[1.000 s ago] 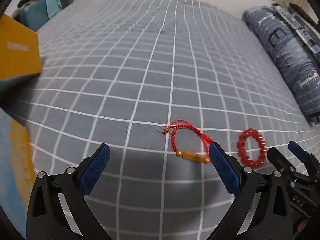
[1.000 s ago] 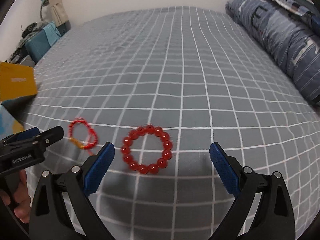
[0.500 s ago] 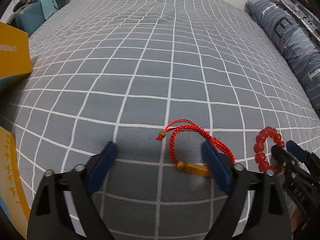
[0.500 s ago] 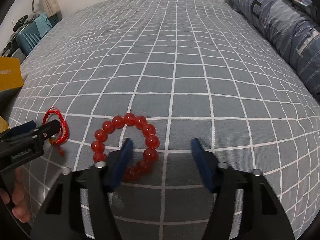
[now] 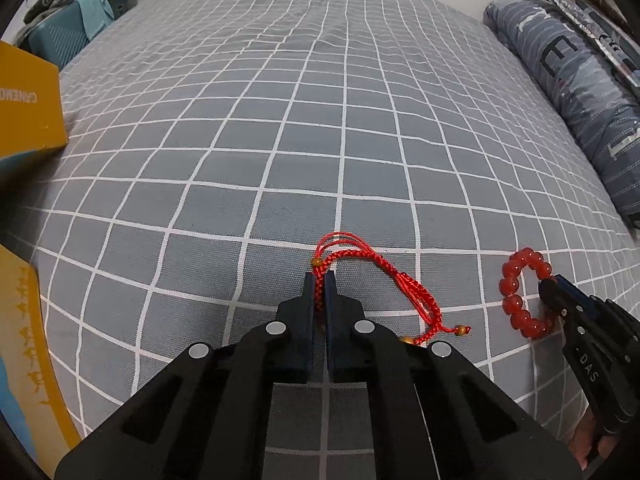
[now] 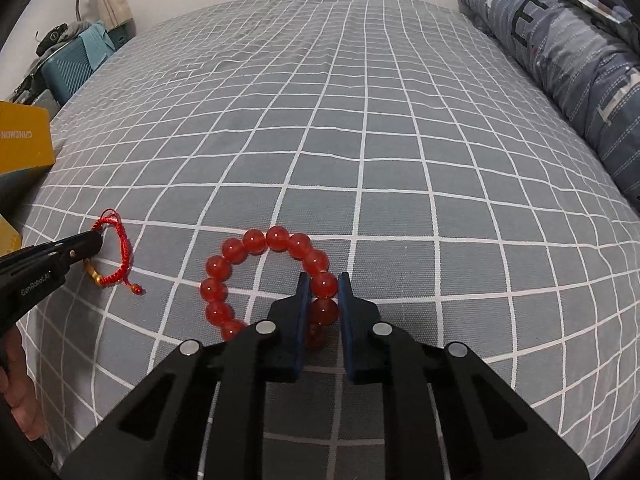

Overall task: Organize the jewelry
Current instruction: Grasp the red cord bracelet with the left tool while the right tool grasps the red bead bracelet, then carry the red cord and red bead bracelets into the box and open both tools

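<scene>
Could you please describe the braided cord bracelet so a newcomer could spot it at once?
On the grey checked bedsheet, near its front edge, lie two red bracelets. The braided cord bracelet is left of the beaded bracelet, pinched in the left gripper; it is thin woven cord with small gold beads.

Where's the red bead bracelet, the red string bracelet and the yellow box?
red bead bracelet (image 6: 254, 241), right wrist view, top beads.
red string bracelet (image 5: 384, 269), left wrist view, braided cord.
yellow box (image 5: 28, 112), left wrist view, side face.

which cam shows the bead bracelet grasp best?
Right wrist. The red bead bracelet fills the foreground, and the right hand-held gripper is visibly closed on its beads. In the left wrist view the bracelet sits small at the right edge, partly hidden behind the right hand-held gripper, so the contact is unclear.
</scene>
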Demonstrator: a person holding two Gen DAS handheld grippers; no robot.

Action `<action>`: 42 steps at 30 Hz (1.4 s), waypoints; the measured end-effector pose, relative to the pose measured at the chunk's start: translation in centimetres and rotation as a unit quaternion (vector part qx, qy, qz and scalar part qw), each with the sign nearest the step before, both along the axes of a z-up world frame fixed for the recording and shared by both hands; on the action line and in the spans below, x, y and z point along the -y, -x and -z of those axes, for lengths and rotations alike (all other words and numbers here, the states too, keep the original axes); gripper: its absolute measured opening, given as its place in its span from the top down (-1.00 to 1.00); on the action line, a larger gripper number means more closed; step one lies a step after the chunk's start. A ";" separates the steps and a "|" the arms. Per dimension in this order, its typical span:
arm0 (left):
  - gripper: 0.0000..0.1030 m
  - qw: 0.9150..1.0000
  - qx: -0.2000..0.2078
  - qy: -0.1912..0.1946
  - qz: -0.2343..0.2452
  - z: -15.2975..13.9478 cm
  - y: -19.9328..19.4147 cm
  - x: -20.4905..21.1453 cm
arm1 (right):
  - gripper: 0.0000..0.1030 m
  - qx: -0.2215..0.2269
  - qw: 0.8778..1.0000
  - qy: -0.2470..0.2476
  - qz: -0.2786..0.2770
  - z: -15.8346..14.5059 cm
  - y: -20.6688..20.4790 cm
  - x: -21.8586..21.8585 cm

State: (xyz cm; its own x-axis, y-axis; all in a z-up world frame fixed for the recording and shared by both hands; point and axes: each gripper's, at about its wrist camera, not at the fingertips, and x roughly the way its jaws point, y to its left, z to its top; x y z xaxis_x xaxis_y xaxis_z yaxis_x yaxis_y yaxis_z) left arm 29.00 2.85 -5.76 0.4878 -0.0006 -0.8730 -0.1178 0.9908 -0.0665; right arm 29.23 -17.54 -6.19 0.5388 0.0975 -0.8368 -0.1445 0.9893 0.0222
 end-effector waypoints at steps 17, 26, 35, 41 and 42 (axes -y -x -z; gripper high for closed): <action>0.93 1.000 0.027 -0.009 0.005 -3.2 1.7 0.4 | 0.74 0.031 0.999 -0.034 0.001 -3.8 1.3 -0.7; 0.93 0.999 0.048 -0.010 0.008 -6.4 4.5 -0.4 | 0.75 0.058 0.998 -0.037 -0.010 -7.6 3.9 -2.1; 0.93 0.998 0.062 -0.013 0.009 -8.6 8.0 -1.6 | 0.75 0.067 0.997 -0.028 -0.012 -9.4 6.7 -2.5; 0.93 0.997 0.068 -0.020 0.010 -9.4 9.7 -2.2 | 0.74 0.066 0.998 -0.021 -0.010 -9.9 8.0 -2.8; 0.93 0.997 0.069 -0.023 0.011 -9.5 10.0 -2.3 | 0.74 0.065 0.998 -0.022 -0.010 -10.0 8.2 -2.8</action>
